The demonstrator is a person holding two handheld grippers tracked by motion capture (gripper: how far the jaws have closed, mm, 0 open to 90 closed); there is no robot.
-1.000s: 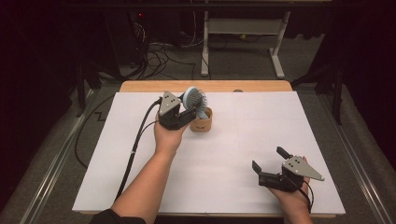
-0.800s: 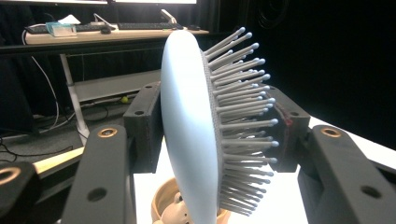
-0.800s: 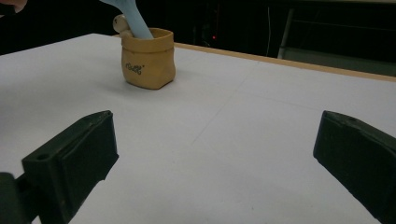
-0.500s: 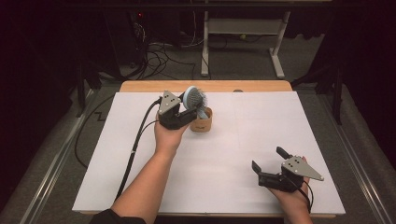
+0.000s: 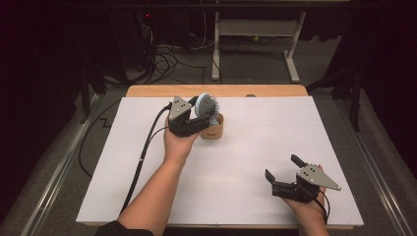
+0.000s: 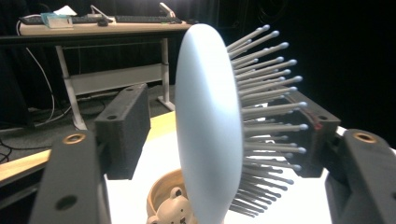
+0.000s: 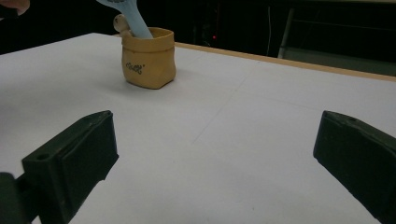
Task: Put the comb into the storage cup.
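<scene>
The left tool (image 5: 202,114) has just been opening; its jaws now stand clear of the brush (image 6: 210,126) resting in the cup (image 5: 213,129). Release looks done; next, back away without tipping the cup. The right tool (image 5: 285,173) gapes empty, well apart from the cup.

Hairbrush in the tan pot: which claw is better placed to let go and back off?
Left. The left claw straddles the pale blue hairbrush, jaws just opening, handle in the tan pot. The right claw sits open, far off.

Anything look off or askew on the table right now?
Nothing spilled or damaged. The hairbrush stands handle-down in the small brown pouch, head leaning left between the left tool's pads; its jaws have just been opening, no longer pressing on it. The right tool rests open, empty.
</scene>
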